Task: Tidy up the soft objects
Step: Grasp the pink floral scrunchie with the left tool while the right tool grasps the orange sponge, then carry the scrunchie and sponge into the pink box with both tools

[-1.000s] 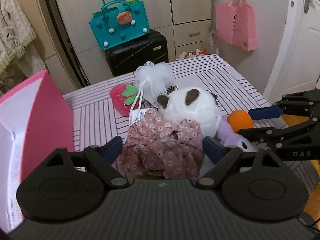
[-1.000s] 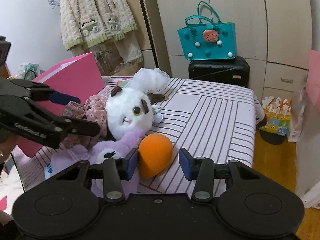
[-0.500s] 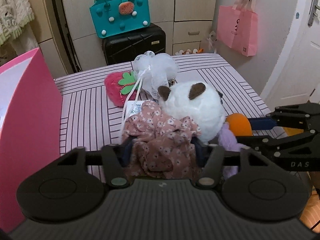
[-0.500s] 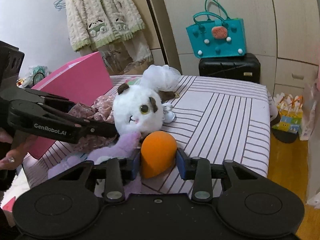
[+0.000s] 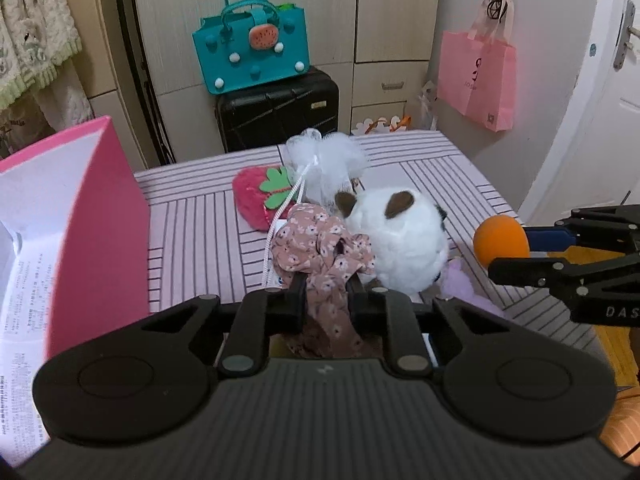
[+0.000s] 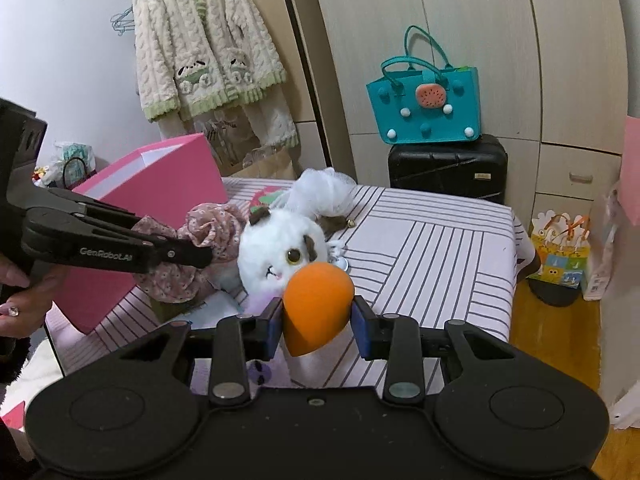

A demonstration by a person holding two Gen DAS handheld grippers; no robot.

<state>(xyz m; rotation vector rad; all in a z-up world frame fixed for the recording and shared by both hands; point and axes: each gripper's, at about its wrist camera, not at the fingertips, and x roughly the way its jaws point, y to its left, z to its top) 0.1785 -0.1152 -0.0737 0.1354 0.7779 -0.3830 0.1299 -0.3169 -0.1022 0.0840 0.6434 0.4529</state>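
The pink box is what the coming move turns on: it stands open-topped at the left edge of the striped table, just left of the left gripper and well apart from the right gripper, so the left hand is plainly the nearer to it. The left gripper's jaws have just been closing and now pinch the floral scrunchie, which bunches up above the fingertips and hangs in a narrow waist between them. The right gripper's jaws have also drawn in and are clamped on the orange sponge, an egg shape with its point toward the camera and its blunt end away; it appears lifted off the cloth. To reach the box the sponge would likely have to travel left across the pile and past the left gripper, so the scrunchie probably goes first. Between the two grippers sits the white plush, with a purple plush low at its right. Farther off lie a strawberry plush and a white mesh puff, whose cord trails near the scrunchie and could snag.
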